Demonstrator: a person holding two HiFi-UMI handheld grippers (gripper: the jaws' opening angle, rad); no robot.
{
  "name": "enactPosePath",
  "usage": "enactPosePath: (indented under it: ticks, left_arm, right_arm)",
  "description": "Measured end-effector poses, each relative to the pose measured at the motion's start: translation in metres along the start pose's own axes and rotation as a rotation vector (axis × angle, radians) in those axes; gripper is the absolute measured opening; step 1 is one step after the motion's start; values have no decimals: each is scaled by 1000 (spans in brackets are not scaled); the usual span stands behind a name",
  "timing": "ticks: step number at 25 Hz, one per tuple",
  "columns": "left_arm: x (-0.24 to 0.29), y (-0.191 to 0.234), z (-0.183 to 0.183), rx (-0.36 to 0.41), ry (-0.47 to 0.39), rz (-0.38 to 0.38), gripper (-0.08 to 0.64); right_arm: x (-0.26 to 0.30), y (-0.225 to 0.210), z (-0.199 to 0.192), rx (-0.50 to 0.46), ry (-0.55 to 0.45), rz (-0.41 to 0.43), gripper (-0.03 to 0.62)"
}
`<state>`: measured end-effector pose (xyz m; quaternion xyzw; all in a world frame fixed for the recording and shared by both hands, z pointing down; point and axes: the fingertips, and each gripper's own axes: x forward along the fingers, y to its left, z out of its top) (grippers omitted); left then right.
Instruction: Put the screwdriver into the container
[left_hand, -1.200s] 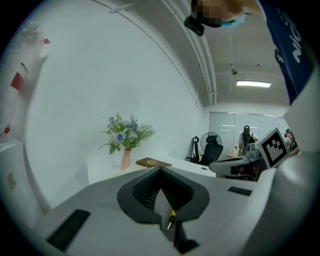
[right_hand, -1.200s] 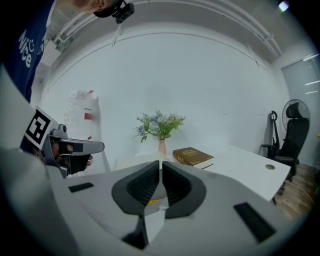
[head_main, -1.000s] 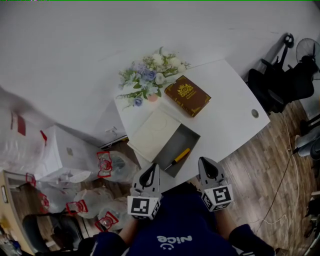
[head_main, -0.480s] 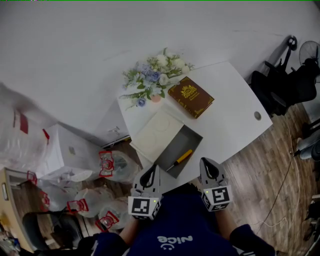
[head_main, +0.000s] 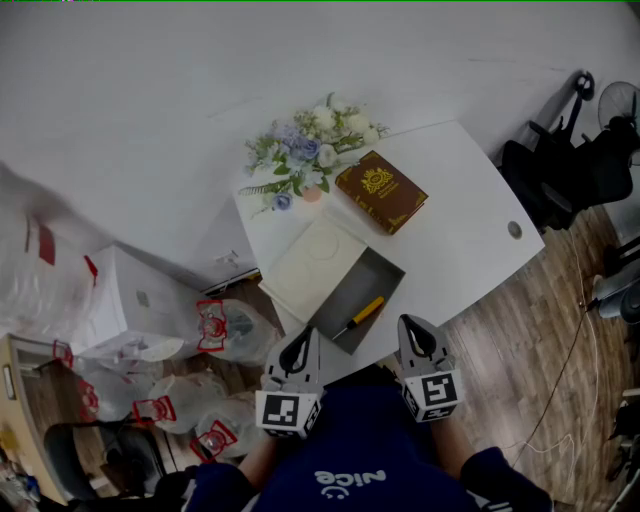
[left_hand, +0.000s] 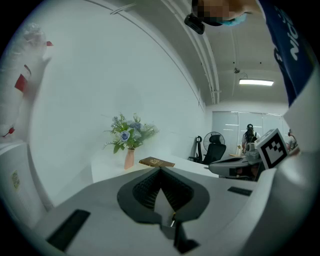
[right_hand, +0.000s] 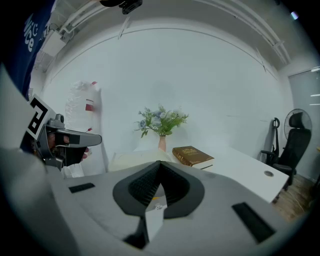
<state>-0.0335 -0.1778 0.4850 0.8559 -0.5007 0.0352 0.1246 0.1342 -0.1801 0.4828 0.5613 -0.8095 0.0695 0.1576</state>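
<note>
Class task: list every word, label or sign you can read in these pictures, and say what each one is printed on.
"nice": white letters on the person's blue shirt, upside down in the head view.
Brown book: gold cover emblem, too small to read.
Plastic bags: red print, too blurred to read.

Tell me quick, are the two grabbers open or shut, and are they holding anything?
Left gripper: shut, holding nothing.
Right gripper: shut, holding nothing.
</note>
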Motion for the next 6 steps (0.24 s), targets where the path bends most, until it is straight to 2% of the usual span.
enactPosePath:
  ticks: [6]
  left_arm:
    - [3, 1, 1, 1, -5, -2, 17]
  right_arm:
    - [2, 1, -5, 0, 2, 13, 21]
